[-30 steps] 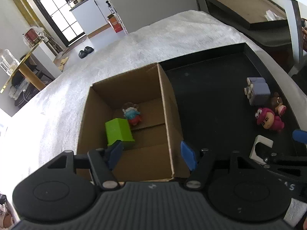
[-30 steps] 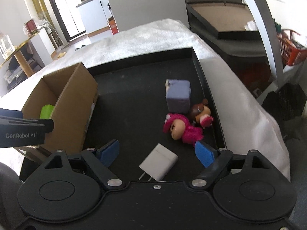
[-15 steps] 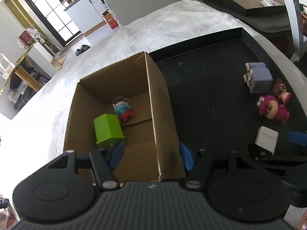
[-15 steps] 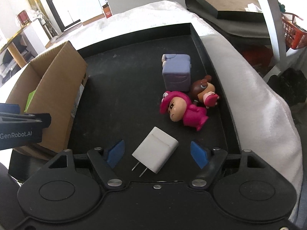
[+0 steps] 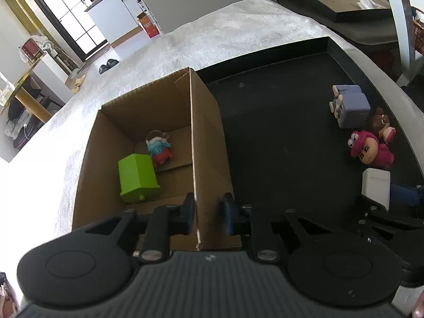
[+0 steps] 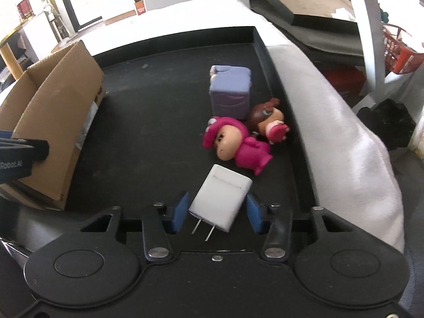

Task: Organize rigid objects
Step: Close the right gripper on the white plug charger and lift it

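A cardboard box [image 5: 206,137] stands at the left end of a black tray [image 6: 159,106]. My left gripper [image 5: 209,212] straddles the near end of the box's right wall. Its jaws are closing, one pad inside and one outside, and a gap still shows on the outer side. A white plug charger [image 6: 221,198] lies on the tray with its prongs toward me. My right gripper [image 6: 217,212] is closing on it, and both blue pads touch its sides. Inside the box lie a green block [image 5: 137,177] and a small blue-and-red figure [image 5: 159,149].
A pink doll [image 6: 235,145], a brown-haired doll [image 6: 267,122] and a lilac block [image 6: 230,92] lie just beyond the charger, near the tray's right rim. White cloth [image 6: 344,137] covers the surface around the tray. A second dark tray [image 6: 304,2] sits farther back.
Both pairs of jaws have narrowed a lot. The left pair now sits around the box's right wall. The right pair has come in against the charger's sides.
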### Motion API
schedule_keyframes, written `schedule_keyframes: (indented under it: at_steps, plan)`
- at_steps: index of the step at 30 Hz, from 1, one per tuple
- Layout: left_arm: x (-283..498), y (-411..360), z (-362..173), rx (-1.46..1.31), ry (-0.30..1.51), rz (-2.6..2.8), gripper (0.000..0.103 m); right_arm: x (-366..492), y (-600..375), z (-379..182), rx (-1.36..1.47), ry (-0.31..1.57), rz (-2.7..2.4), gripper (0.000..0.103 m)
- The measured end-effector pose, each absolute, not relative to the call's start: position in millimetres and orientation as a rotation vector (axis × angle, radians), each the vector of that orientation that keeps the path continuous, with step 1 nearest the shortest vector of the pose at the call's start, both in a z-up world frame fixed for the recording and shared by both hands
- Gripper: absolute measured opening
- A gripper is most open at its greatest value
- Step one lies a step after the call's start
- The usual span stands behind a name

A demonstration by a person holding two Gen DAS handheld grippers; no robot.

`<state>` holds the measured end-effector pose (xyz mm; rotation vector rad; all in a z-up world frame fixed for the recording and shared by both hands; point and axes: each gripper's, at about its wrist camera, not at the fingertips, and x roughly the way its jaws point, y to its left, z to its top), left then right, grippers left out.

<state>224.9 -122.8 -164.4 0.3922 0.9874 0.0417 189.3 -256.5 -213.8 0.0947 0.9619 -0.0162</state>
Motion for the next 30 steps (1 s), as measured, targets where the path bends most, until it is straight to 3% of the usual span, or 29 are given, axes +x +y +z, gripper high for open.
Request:
schedule_keyframes:
  at_steps: [15, 19, 30]
  plan:
    - [225.6, -123.8, -163.9, 0.399, 0.981, 0.043, 0.019, 192.7, -255.0, -221.4, 0.052, 0.978, -0.051, 0.047]
    - [225.1, -123.1, -163.5, 0.398, 0.984, 0.042, 0.019, 192.6, -255.8, -219.8, 0.055, 0.972, -0.036, 0.040]
    - [221.3, -114.3, -146.3, 0.352, 1.003, 0.025, 0.025, 188.5, -254.3, -199.4, 0.034, 0.918, -0.040, 0.038]
